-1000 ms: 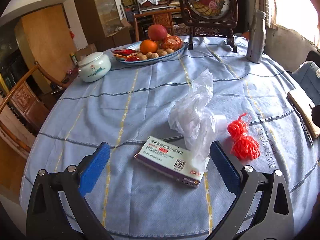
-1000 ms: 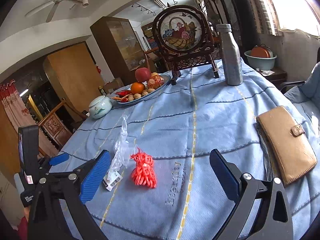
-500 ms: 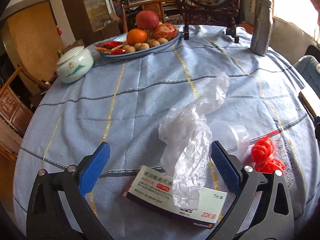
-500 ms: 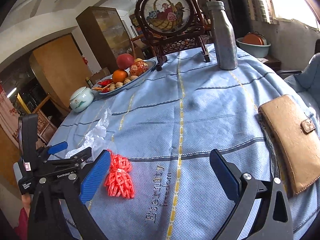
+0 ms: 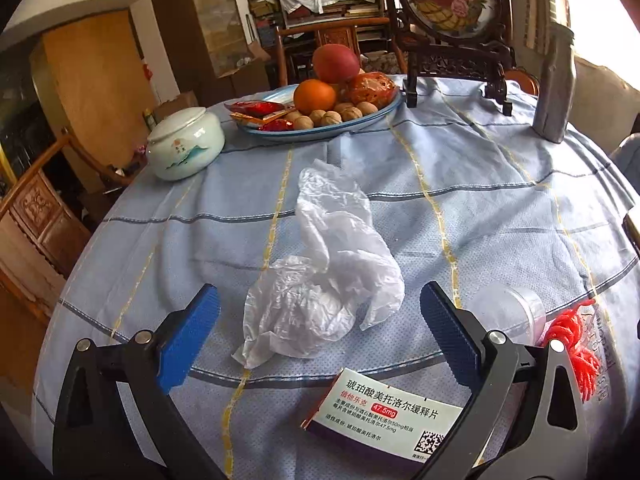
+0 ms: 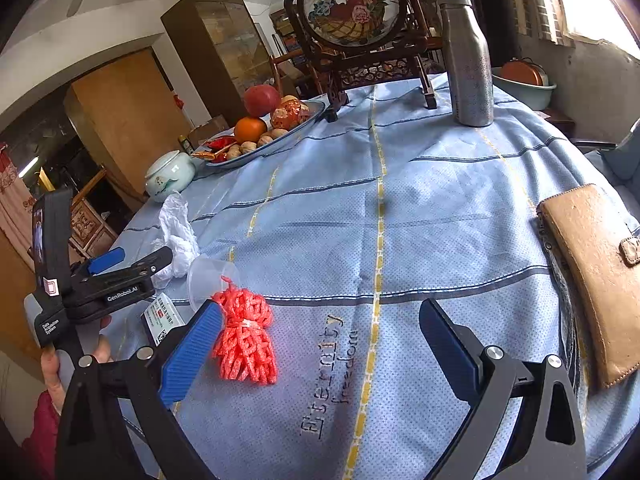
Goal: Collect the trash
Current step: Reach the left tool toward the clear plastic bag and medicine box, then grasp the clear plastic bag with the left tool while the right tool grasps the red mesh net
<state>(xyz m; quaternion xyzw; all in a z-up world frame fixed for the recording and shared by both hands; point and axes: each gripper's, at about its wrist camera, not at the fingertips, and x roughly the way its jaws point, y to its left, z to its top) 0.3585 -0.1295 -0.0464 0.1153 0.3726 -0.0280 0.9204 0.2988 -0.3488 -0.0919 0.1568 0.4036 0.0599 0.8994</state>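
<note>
Left gripper (image 5: 318,322) spread wide over the blue tablecloth (image 5: 500,208), clamped on nothing. Straight ahead between the 2 blue pads (image 5: 188,340): a crumpled clear plastic bag (image 5: 324,272), long axis running away toward the fruit plate (image 5: 320,130), near end bunched low between the fingers. Below, closer in, a medicine box (image 5: 384,416); to the right, a clear plastic cup (image 5: 508,308) on its side, beside a red mesh net (image 6: 246,340). Right gripper (image 6: 320,344) also spread and empty, the net just inside its left pad. Left nearer the bag; likely a short push forward, then a squeeze.
</note>
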